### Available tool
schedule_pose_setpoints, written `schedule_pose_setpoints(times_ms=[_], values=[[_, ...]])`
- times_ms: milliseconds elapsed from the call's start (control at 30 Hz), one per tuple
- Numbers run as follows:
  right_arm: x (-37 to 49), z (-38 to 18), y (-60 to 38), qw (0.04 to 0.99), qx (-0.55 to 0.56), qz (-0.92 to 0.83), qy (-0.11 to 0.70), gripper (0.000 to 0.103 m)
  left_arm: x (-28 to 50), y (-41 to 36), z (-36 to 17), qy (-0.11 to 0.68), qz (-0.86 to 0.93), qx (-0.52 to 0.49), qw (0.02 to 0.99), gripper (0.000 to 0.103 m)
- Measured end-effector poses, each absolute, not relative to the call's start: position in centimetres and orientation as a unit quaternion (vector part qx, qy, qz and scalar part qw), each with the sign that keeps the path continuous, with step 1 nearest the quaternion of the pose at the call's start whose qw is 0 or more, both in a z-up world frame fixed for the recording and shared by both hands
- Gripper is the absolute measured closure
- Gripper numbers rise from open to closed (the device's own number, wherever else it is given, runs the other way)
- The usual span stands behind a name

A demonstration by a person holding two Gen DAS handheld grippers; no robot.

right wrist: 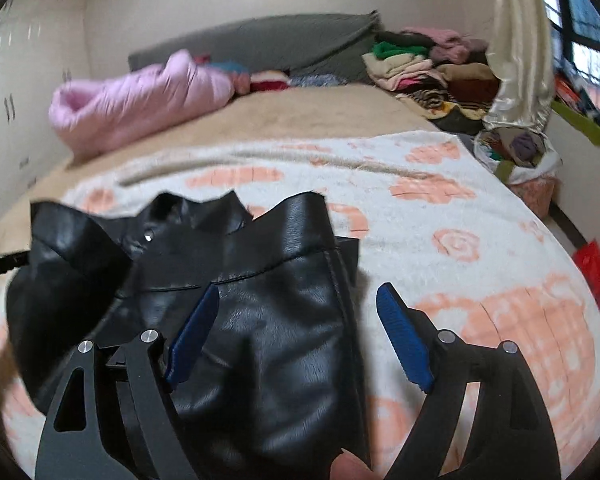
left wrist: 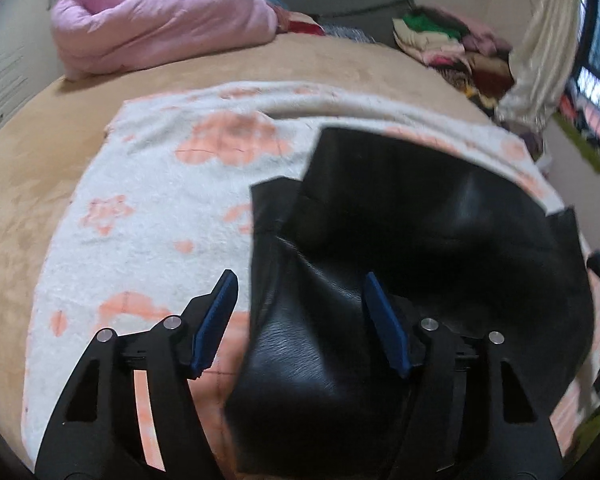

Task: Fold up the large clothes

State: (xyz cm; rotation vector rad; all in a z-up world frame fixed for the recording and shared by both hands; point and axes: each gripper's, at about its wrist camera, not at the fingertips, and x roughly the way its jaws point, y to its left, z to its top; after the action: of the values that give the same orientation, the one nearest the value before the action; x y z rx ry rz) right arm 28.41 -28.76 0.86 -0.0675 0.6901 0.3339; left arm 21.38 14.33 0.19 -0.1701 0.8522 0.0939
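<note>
While both the left gripper (left wrist: 300, 320) and the right gripper (right wrist: 298, 334) stand open and empty over the black jacket (left wrist: 380, 260), grip its near edges before folding.

no readable text, label, brand or number shows in either view.

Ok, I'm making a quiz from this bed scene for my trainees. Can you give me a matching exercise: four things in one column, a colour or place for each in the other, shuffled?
Things:
1. leather garment
2. quilt
3. blanket
4. clothes pile

Descriptions:
A. pink, bundled at the far left of the bed
B. white with peach pattern, spread flat
C. black, lying on the blanket
D. mixed colours, stacked at the far right by the curtain

Pairs: 1-C, 2-A, 3-B, 4-D
</note>
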Motion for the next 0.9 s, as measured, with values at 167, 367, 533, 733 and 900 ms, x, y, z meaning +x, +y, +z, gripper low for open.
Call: schedule_pose_setpoints(times_ms=[167,367,533,733,900], values=[[30.8,-1.2,-28.1,0.916,-0.054,0.15,0.367,0.071,22.6,13.0,-0.6,0.42,0.055,-0.042,0.905,0.054],[30.4,0.2,-29.4,0.93,-0.011,0.141,0.339,0.09,22.3,13.0,0.5,0.389,0.084,-0.017,0.917,0.098],[30.5,3.8,-33.4,0.931,0.129,0.166,0.298,0.094,21.3,15.2,4.7,0.332,0.055,-0.076,0.939,0.101],[34.5,1.5,-33.2,0.925,0.132,0.129,0.332,0.097,24.0,16.0,2.7,0.348,0.058,-0.095,0.931,0.101],[36.1,-2.1,-32.4,0.91,0.105,0.107,0.387,0.087,25.4,17.5,-0.7,0.389,0.078,-0.13,0.909,0.101]])
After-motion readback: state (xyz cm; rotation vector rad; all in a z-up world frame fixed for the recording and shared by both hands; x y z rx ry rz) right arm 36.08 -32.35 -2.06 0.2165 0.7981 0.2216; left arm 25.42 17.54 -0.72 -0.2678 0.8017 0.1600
